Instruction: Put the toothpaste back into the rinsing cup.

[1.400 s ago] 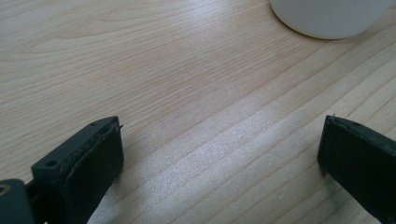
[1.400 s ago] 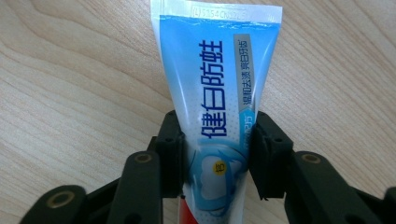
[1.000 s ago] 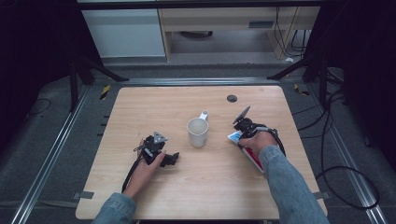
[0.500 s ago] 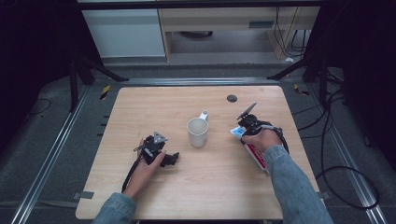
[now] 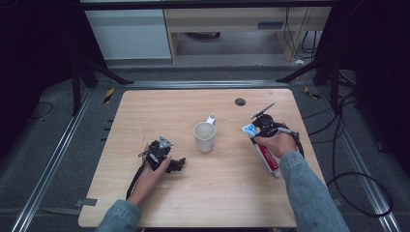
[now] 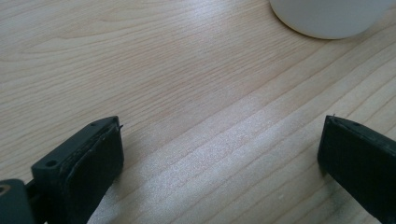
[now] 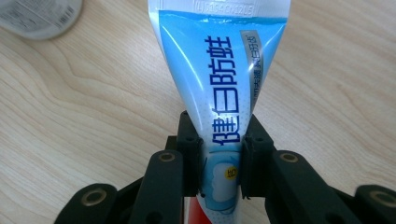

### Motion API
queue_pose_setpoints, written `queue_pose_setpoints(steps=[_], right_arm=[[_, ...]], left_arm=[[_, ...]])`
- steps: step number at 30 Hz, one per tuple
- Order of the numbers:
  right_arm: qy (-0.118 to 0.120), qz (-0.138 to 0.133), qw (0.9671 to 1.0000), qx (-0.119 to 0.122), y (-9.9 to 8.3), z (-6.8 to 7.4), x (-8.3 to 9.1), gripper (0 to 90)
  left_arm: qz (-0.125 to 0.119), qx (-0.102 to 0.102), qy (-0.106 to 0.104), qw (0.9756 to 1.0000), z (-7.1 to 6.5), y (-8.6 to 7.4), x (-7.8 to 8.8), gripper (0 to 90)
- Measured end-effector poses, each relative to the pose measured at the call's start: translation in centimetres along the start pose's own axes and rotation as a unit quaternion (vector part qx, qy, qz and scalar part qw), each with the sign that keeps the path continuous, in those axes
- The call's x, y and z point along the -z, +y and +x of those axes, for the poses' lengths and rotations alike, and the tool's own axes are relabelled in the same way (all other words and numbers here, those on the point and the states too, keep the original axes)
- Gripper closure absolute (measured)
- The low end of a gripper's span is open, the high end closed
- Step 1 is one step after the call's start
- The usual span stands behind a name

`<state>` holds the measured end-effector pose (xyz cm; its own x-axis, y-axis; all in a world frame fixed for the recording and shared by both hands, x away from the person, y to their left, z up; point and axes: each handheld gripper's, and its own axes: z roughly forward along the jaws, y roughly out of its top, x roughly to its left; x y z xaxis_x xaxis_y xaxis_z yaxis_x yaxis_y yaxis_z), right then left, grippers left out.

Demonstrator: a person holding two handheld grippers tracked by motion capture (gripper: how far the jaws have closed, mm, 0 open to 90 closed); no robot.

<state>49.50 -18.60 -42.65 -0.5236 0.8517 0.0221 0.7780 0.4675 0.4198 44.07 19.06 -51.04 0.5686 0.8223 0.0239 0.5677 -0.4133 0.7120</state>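
- Right gripper view: the toothpaste tube is clamped between the right hand-held gripper, just above the counter.
- The clamp should be kept firm, and the tube carried level toward the mug.
- The left hand-held gripper is left released, empty.

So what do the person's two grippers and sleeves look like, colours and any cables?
Both grippers are black. The left gripper carries a grey three-cornered plate on top and trails a black cable; its jaws have flat, ribbed pads. The right gripper has a looping black cable and round screw holes on its jaw arms. Both sleeves are blue denim.
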Motion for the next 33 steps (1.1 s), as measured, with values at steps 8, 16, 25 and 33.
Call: queue_pose_setpoints(steps=[8,16,25,33], right_arm=[[0.005,-0.037,0.9993,-0.005,-0.5,-0.4,1.5,73.6],[0.001,-0.058,0.9982,-0.010,-1.0,-0.7,2.3,73.7],[0.003,-0.101,0.9946,-0.023,-1.4,-1.2,4.1,73.8],[0.003,-0.120,0.9925,-0.025,-1.7,-1.6,5.0,73.8]], left_arm=[[0.000,0.000,0.001,1.0000,0.0,0.0,0.0,0.0],[0.000,0.000,0.000,1.0000,0.0,0.0,0.0,0.0],[0.000,0.000,0.000,1.0000,0.0,0.0,0.0,0.0],[0.000,0.000,0.000,1.0000,0.0,0.0,0.0,0.0]])
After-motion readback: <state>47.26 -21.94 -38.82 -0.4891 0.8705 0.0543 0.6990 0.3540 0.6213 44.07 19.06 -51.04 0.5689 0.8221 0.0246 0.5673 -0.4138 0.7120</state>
